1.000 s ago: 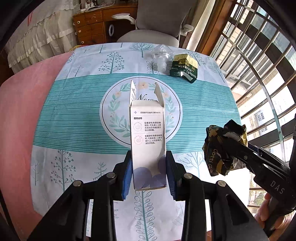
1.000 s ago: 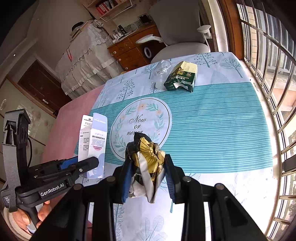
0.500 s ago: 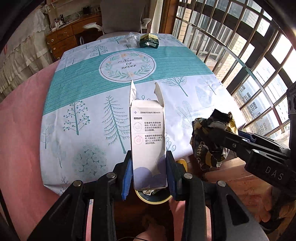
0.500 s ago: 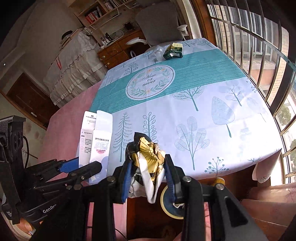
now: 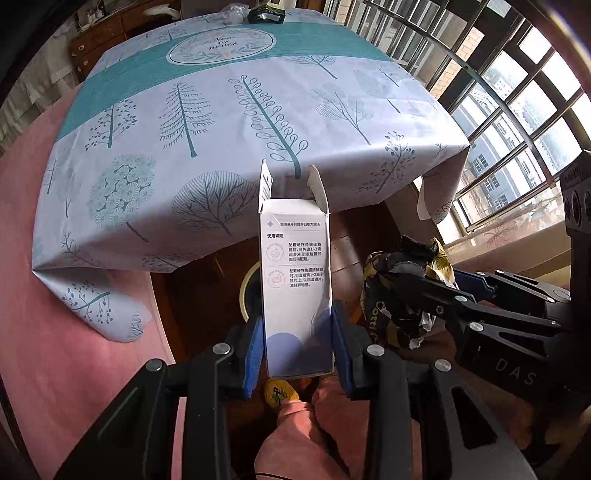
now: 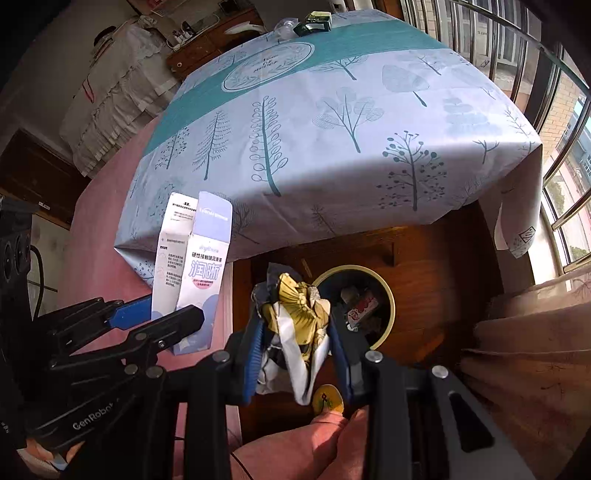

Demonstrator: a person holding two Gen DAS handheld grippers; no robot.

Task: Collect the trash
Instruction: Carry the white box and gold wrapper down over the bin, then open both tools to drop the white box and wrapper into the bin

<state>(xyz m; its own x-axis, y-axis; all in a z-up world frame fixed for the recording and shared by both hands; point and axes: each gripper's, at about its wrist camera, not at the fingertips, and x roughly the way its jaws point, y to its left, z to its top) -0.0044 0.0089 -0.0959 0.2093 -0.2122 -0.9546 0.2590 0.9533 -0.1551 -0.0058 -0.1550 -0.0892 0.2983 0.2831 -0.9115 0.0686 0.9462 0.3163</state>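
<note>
Beyond the table's near edge [image 6: 332, 229], both grippers are now hanging over the waste bin [image 6: 388, 295], having withdrawn from mid-table: left gripper [image 5: 297, 347] clenching the carton [image 5: 295, 280], right gripper [image 6: 295, 350] clenching the crumpled wrapper [image 6: 299, 314]; release probably follows.

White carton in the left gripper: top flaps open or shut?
Open. The white printed cardboard carton has two top flaps standing up and apart, above the left gripper jaws clamping its lower sides.

From the left wrist, the white carton [image 5: 295, 291] covers most of the yellow-rimmed bin [image 5: 246, 291]; only its left rim shows. At the counter's far end the green packet [image 5: 266, 15] and clear plastic [image 5: 232, 10] are too small to read. The crumpled wrapper [image 6: 295, 325] hides the bin's [image 6: 384, 295] near-left side.
</note>
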